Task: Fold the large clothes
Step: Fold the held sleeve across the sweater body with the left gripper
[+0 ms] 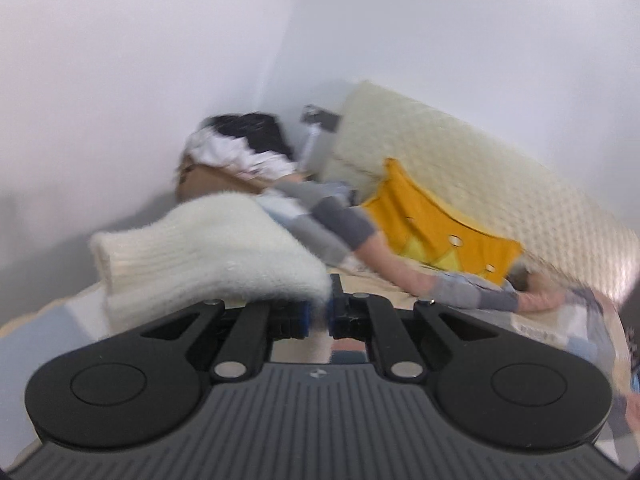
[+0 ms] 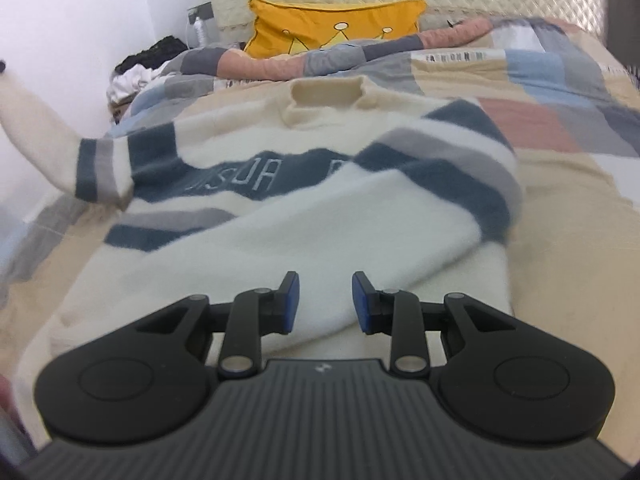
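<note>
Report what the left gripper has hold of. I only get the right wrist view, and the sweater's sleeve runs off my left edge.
Observer: The left gripper is shut on that cream sleeve, pinching the knit partway along it.
Operator: Give me the cuff.
Observer: The ribbed cuff sticks out free to the left of the jaws.
Operator: Check the corner beyond it.
Observer: The heap of clothes there sits in a cardboard box against the wall.

Bed (image 2: 560, 208) with patchwork cover; striped sweater (image 2: 304, 208) spread flat; yellow cushion (image 2: 332, 24) at headboard.
</note>
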The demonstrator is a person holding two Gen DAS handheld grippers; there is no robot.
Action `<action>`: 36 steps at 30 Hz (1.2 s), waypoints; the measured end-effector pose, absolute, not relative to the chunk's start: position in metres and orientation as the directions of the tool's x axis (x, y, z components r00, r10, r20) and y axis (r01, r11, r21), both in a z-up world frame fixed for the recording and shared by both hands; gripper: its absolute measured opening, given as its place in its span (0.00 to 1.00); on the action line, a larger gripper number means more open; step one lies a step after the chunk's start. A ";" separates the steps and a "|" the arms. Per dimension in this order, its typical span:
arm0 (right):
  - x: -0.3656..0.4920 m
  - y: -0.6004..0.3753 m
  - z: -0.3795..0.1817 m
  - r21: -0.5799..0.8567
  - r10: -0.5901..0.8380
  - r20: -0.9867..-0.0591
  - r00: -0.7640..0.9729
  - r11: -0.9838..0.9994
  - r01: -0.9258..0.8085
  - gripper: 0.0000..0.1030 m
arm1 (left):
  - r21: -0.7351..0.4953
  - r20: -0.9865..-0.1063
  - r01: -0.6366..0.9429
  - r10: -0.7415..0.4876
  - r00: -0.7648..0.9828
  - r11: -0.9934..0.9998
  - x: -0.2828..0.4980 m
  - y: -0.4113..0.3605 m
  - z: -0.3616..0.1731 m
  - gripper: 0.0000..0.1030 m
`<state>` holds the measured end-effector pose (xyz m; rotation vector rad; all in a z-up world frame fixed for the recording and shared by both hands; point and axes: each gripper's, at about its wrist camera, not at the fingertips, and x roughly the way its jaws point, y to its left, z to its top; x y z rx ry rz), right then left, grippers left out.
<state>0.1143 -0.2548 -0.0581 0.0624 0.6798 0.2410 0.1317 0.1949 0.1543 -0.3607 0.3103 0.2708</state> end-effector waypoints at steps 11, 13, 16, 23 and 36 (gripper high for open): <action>0.104 -0.296 -0.042 0.257 0.281 -0.531 0.799 0.952 -0.164 0.32 | -0.014 -0.275 -0.071 0.064 0.959 0.997 0.133 -0.013 0.176 0.09; 0.105 -0.304 -0.043 0.282 0.287 -0.532 0.797 0.947 -0.152 0.32 | 0.004 -0.281 -0.031 0.031 0.959 1.000 0.132 -0.045 0.172 0.09; 0.108 -0.317 -0.045 0.322 0.283 -0.535 0.796 0.939 -0.117 0.32 | 0.032 -0.299 0.021 -0.010 0.954 0.999 0.127 -0.088 0.158 0.09; 0.119 -0.361 -0.042 0.473 0.293 -0.479 0.828 0.880 -0.038 0.34 | -0.004 -0.360 0.133 -0.126 0.924 0.991 0.121 -0.163 0.100 0.09; 0.129 -0.419 -0.045 0.606 0.263 -0.422 0.868 0.793 0.054 0.34 | -0.004 -0.607 0.279 -0.224 0.762 0.960 0.123 -0.196 -0.032 0.10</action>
